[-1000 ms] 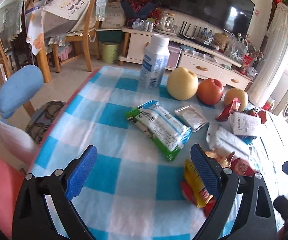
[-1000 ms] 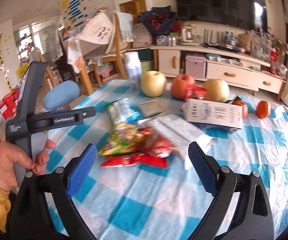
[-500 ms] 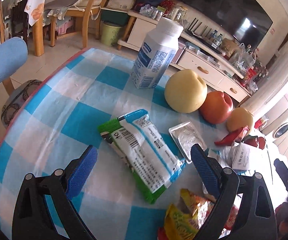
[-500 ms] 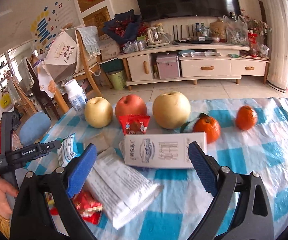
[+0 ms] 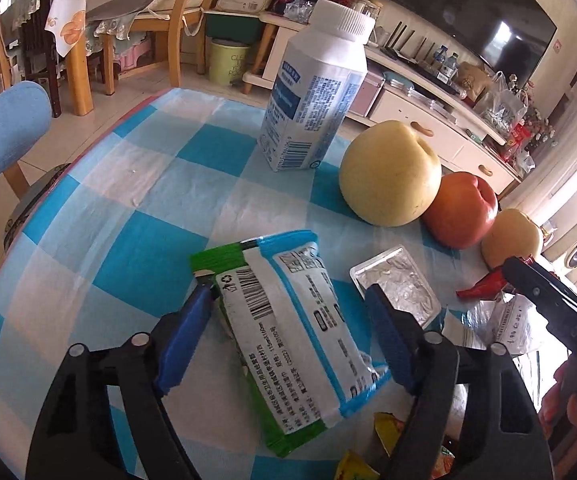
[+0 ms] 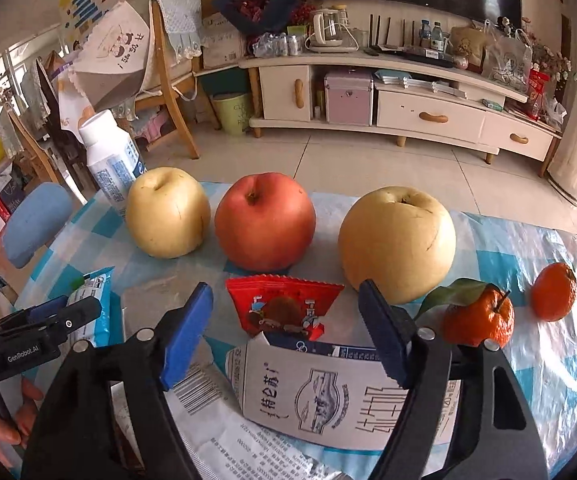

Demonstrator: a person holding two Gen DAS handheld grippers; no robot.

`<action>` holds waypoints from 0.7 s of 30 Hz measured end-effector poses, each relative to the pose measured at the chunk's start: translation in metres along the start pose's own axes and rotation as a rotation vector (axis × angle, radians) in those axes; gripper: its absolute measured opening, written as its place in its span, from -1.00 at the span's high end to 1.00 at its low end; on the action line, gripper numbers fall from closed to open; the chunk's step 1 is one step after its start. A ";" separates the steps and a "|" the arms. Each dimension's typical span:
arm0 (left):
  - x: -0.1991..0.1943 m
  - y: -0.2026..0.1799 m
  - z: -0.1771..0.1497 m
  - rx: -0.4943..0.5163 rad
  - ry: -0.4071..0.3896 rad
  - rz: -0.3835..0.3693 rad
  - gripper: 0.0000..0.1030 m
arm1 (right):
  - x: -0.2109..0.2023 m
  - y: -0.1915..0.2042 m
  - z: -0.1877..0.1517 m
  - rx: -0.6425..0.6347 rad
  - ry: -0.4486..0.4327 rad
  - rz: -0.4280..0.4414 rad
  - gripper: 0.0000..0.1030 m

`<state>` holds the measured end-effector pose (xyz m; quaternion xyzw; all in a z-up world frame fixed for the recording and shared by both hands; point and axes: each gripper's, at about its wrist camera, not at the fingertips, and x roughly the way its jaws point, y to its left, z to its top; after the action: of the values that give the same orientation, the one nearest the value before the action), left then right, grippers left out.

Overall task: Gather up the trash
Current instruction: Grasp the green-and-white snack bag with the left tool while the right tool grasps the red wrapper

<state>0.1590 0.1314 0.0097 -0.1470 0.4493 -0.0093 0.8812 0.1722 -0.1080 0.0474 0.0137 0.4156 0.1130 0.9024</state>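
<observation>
A green, blue and white snack wrapper (image 5: pixel 296 344) lies flat on the checked tablecloth (image 5: pixel 136 216). My left gripper (image 5: pixel 288 292) straddles it with its jaws closing. The left pad is at the wrapper's edge and the right pad stands over a silver foil tray (image 5: pixel 396 292), so nothing is gripped. In the right wrist view a red snack wrapper (image 6: pixel 284 308) and a flattened white milk carton (image 6: pixel 328 396) lie between the closing jaws of my right gripper (image 6: pixel 286 290). Its pads are clear of both.
A white bottle (image 5: pixel 316 80) stands at the back. In front of it a yellow pear (image 6: pixel 168 212), a red apple (image 6: pixel 264 220) and another pear (image 6: pixel 396 240) sit in a row. Two tangerines (image 6: pixel 480 320) lie to the right. A printed plastic wrapper (image 6: pixel 240 448) is near my right gripper, and a blue chair (image 5: pixel 0 132) stands beside the table.
Both grippers moved forward and down toward the table, and both pairs of jaws narrowed. The left now straddles the green wrapper. The right moved from the snack pile to the red wrapper and carton.
</observation>
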 end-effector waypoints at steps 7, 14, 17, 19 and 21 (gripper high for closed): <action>0.003 -0.006 -0.004 0.064 -0.002 0.056 -0.21 | 0.008 0.005 -0.012 -0.029 0.030 0.014 0.23; -0.004 -0.014 -0.016 0.100 0.003 0.035 -0.02 | -0.011 -0.001 -0.048 -0.050 0.040 0.020 0.34; -0.009 -0.022 -0.028 0.128 0.002 0.025 0.02 | -0.028 -0.004 -0.066 -0.033 0.038 0.039 0.35; -0.013 -0.027 -0.034 0.147 0.011 0.010 0.05 | -0.038 -0.003 -0.075 -0.037 0.033 0.040 0.35; -0.018 -0.030 -0.043 0.150 0.016 -0.007 0.06 | -0.051 -0.002 -0.085 -0.026 0.037 0.052 0.35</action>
<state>0.1175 0.0945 0.0082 -0.0821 0.4538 -0.0471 0.8861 0.0767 -0.1273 0.0294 0.0107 0.4300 0.1419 0.8915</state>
